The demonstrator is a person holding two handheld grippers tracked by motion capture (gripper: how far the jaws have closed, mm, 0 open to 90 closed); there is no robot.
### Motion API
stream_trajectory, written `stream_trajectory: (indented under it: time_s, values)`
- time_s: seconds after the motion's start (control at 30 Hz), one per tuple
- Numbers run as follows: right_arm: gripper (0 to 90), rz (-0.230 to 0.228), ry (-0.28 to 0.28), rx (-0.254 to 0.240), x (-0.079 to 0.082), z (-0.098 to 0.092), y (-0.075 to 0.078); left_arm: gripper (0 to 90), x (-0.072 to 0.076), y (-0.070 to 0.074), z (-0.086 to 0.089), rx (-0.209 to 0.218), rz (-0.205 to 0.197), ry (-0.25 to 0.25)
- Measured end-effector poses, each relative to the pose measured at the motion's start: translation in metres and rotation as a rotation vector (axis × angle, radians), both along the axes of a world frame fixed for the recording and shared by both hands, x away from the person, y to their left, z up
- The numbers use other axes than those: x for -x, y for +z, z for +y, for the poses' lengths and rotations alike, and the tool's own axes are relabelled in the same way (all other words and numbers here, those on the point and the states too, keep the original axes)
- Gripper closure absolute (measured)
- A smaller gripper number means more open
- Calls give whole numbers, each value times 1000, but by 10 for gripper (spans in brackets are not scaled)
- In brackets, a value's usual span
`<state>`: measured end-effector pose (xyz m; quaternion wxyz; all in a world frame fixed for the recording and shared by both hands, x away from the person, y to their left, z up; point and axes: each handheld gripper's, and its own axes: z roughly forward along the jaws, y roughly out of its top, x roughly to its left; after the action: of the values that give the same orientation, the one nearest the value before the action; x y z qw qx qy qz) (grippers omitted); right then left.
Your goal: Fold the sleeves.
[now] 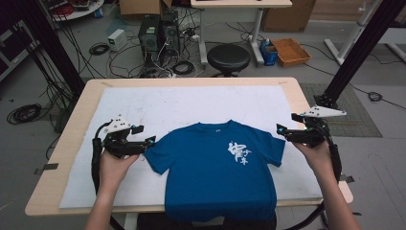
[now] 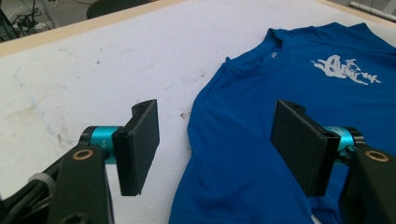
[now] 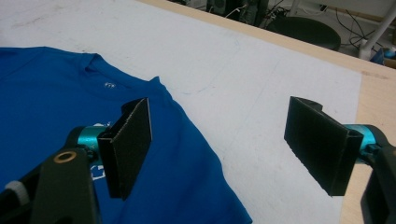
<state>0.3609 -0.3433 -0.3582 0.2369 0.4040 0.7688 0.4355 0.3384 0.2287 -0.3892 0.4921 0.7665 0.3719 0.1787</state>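
Note:
A blue T-shirt (image 1: 215,167) with a white print on the chest lies flat on the white mat (image 1: 191,103), its hem hanging over the table's near edge. My left gripper (image 1: 143,135) hovers at the shirt's left sleeve, open, with nothing between its jaws. In the left gripper view the shirt (image 2: 289,107) lies under and past my left gripper (image 2: 217,144). My right gripper (image 1: 286,128) stands open at the right sleeve. In the right gripper view the shirt's shoulder and sleeve (image 3: 70,102) lie below my right gripper (image 3: 224,144), whose jaws are wide apart and hold nothing.
The wooden table (image 1: 81,103) shows around the mat. Beyond its far edge stand a black stool (image 1: 228,57), computer towers (image 1: 158,33), cables and an orange tray (image 1: 290,51) on the floor. Black frame posts (image 1: 359,52) rise at both sides.

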Motion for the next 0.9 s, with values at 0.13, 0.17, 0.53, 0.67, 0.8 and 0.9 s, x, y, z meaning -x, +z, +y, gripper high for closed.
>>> stream_trajectory:
  time_s: [0.13, 0.17, 0.53, 0.67, 0.8, 0.9]
  values:
    - [230, -3, -8, -15, -1, -2, 0, 339, -5, -12, 10, 1, 76, 26]
    - [230, -2, -7, -16, -1, -2, 0, 339, -5, -12, 10, 1, 76, 26]
    - [230, 5, 2, 3, -1, 2, -1, 502, -7, -33, 17, -87, 149, 70]
    - [231, 9, 0, 4, -1, 2, -2, 588, -9, -40, 17, -102, 201, 62]
    - [231, 13, 1, 9, -1, 2, -2, 667, -10, -43, 17, -109, 228, 63]
    - [231, 10, -1, 13, -1, 2, -2, 719, -11, -45, 16, -137, 251, 67]
